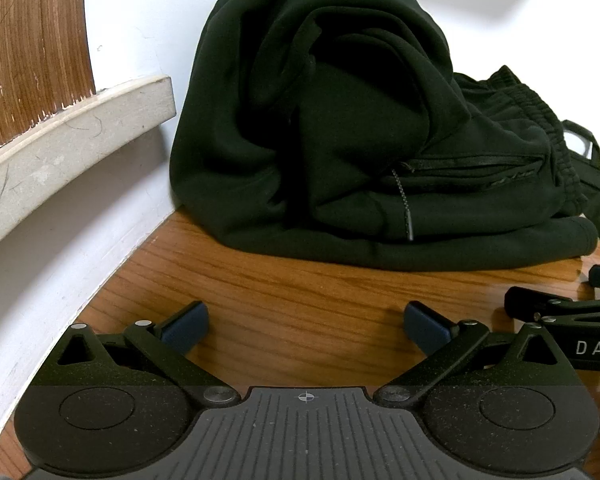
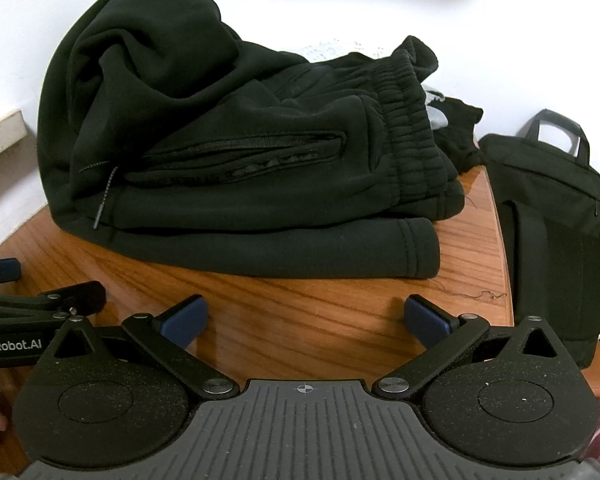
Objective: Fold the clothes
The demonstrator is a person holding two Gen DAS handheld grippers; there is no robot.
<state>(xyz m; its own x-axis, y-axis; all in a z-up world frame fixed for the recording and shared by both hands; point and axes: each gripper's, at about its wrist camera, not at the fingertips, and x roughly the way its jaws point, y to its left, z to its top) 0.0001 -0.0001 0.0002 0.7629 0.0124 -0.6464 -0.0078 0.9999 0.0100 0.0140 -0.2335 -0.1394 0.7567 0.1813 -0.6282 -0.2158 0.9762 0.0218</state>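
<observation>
- Both claws are standing spread wide with nothing between the pads: your left gripper (image 1: pixel 306 322) and right gripper (image 2: pixel 306 318) are hovering side by side over bare wood, a little short of the clothes.
- You are facing a dark heap of clothes (image 2: pixel 236 148) sitting on the wooden table (image 2: pixel 300 320), bunched up against the white wall (image 1: pixel 140 20); it looks like thick fleece trousers, with a zip pocket (image 2: pixel 252 148) and a ribbed waistband (image 2: pixel 404 120) showing.
- Judging by the fat, rounded folds, the cloth is soft, bulky and fairly heavy for clothing; it is probably going to sag and drag rather than slide, and it is not fragile.
- You are best taking hold at a firm edge: the waistband, or the cuffed end (image 2: pixel 412 248) lying nearest you, where the layers are thin enough to fit between the pads.
- Avoid pinching the cord (image 2: pixel 104 200) hanging at the front; it would likely just pull loose.
- A black bag (image 2: pixel 548 208) is sitting just beside the heap on your right, so you are working with little room there when spreading the cloth out.
</observation>
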